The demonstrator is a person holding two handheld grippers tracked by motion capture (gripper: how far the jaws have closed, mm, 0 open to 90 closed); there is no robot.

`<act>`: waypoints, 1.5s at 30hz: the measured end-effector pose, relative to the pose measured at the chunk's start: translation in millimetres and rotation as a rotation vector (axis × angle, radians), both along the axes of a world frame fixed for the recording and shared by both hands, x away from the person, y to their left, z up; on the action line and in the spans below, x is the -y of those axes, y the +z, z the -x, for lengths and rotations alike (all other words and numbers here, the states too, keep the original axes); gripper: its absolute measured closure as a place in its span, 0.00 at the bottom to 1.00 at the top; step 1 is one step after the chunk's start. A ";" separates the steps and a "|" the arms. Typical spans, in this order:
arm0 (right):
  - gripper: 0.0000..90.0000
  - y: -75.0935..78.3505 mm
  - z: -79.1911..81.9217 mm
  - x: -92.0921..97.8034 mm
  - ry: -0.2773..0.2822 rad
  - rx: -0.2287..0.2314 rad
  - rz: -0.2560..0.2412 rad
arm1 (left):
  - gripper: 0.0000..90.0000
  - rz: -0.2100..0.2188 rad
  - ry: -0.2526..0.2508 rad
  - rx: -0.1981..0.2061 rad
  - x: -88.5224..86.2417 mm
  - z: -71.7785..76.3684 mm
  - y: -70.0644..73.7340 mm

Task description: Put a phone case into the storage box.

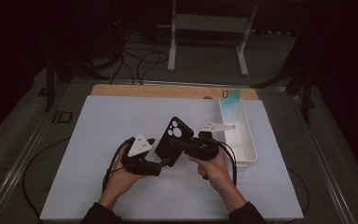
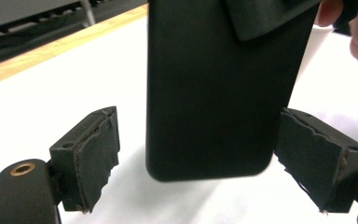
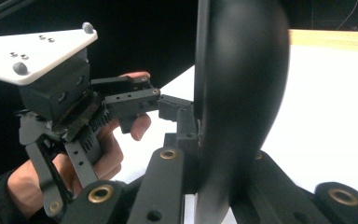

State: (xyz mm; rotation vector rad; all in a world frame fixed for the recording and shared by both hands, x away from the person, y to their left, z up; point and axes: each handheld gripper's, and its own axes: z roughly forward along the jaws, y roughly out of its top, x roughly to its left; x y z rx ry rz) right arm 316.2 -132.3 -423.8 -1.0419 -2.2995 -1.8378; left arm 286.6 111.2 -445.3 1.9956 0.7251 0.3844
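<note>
Black and matte, a phone case (image 1: 174, 140) is held up above the middle of a white surface (image 1: 98, 140), its back with the round camera cut-outs turned toward the high view. The person's right hand (image 1: 214, 165) holds the right tool (image 1: 177, 145), whose jaws are pressed together on the case's edge, pinching it. In the right gripper view the case (image 3: 240, 102) rises edge-on from between that tool's own jaws, which clamp it low in the picture.

The left hand (image 1: 121, 175) holds the left tool (image 1: 165, 162) just below and to the left of the case. Its jaws are spread wide. In the left gripper view the rounded bottom end of the case (image 2: 214, 93) hangs between the two padded fingers (image 2: 93, 149). The pad on one side stands clear of the case with white surface showing between them; the pad on the other side sits just beside the case's edge, and whether it touches cannot be told. A grey three-cornered plate sits on top of each tool.

A white rectangular tray (image 1: 242, 140) lies on the surface just beside the right hand, at the right edge of the white sheet. A pale blue-green item (image 1: 230, 99) leans at the far end of the tray. A wooden strip (image 1: 168, 91) runs along the far edge of the surface.
</note>
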 end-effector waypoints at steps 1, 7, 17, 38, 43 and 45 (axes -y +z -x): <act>0.95 0.6 0.2 0.9 -0.003 0.001 0.001 | 0.17 0.008 -0.005 -0.008 -1.3 -0.6 0.3; 0.95 2.8 0.4 6.3 -0.005 0.014 0.005 | 0.16 0.023 -0.018 -0.019 -3.9 -1.4 0.7; 0.95 10.1 6.6 7.0 0.043 0.062 0.016 | 0.15 0.067 -0.080 -0.078 -2.3 -3.5 -3.1; 0.93 14.9 12.2 1.2 0.223 0.120 0.053 | 0.52 0.088 -0.292 -0.136 2.6 -1.4 -12.6; 0.80 18.9 10.1 5.1 0.203 0.153 0.097 | 0.68 0.083 -0.307 -0.130 5.6 -0.3 -14.4; 0.75 19.5 10.1 4.7 0.194 0.166 0.116 | 0.73 0.073 -0.311 -0.129 8.0 0.6 -16.2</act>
